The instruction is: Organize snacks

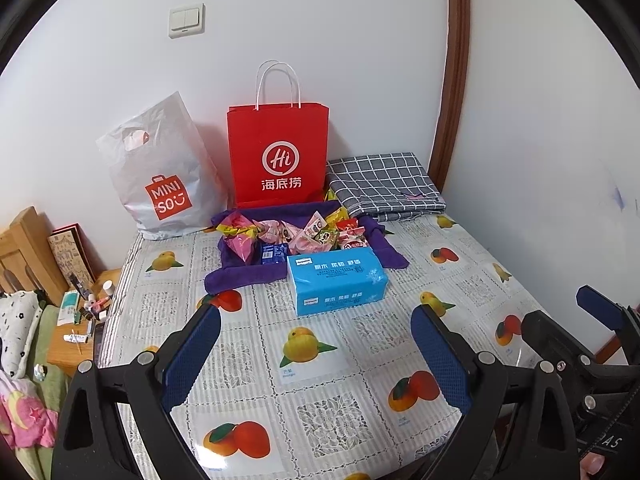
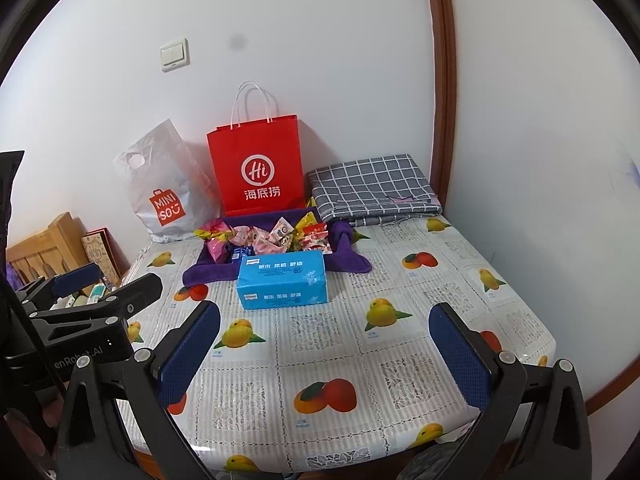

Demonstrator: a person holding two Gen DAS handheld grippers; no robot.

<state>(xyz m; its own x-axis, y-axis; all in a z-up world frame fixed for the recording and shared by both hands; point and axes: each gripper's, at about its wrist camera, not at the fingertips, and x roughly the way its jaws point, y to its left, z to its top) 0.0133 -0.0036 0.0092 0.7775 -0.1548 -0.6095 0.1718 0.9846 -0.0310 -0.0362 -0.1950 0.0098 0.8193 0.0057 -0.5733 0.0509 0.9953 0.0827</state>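
Note:
A pile of wrapped snacks point(image 1: 304, 234) point(image 2: 276, 238) lies on a purple cloth point(image 1: 240, 276) point(image 2: 208, 274) at the back of the table. A blue tissue pack point(image 1: 336, 284) point(image 2: 282, 284) sits just in front of the cloth. Behind the snacks a red paper bag point(image 1: 278, 156) point(image 2: 256, 168) stands against the wall. My left gripper point(image 1: 316, 360) hovers open over the table's near half, well short of the tissue pack, with nothing between its fingers. My right gripper point(image 2: 336, 356) is open too and holds nothing; it also shows at the right edge point(image 1: 600, 320) of the left wrist view.
A white plastic shopping bag point(image 1: 160, 176) point(image 2: 168, 188) leans left of the red bag. A folded grey checked cloth point(image 1: 384, 186) point(image 2: 372, 188) lies at the back right. The fruit-print tablecloth point(image 1: 320, 412) point(image 2: 320, 360) covers the table. A cluttered nightstand point(image 1: 84, 320) stands left.

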